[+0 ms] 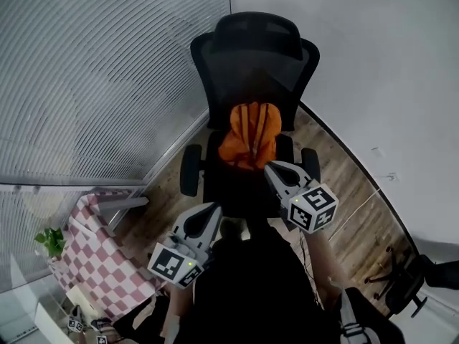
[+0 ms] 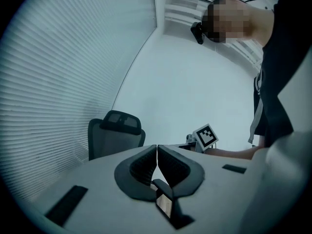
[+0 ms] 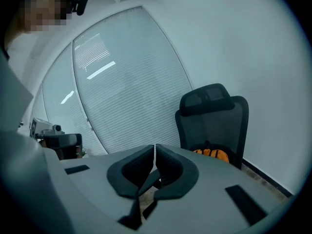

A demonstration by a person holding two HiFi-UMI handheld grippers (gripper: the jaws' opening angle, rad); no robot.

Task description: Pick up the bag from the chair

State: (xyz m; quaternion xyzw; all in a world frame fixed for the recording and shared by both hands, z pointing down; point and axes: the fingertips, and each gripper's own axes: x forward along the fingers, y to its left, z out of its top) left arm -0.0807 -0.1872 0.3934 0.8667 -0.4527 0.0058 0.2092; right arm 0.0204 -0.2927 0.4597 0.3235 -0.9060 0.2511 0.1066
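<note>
Approach stage, by judgement. The orange bag point(image 1: 248, 136) is seen on the chair point(image 1: 252, 56) seat, just ahead of the right gripper point(image 1: 271, 168) and farther ahead-right of the left gripper point(image 1: 212, 209). Both jaw pairs are pressed together, nothing held. Next: jaws to be parted, bag's top reached.

Soft orange cloth bag point(image 1: 247, 136); black mesh-backed chair point(image 1: 252, 56); wood-look plank floor point(image 1: 358, 213); checked cloth point(image 1: 97, 260); ribbed matt tongs pads point(image 3: 168, 165).

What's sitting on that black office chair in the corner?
An orange bag with dark straps sits on the chair, leaning against its back. The patch of seat beneath the bag and anything inside the bag are covered from view.
</note>
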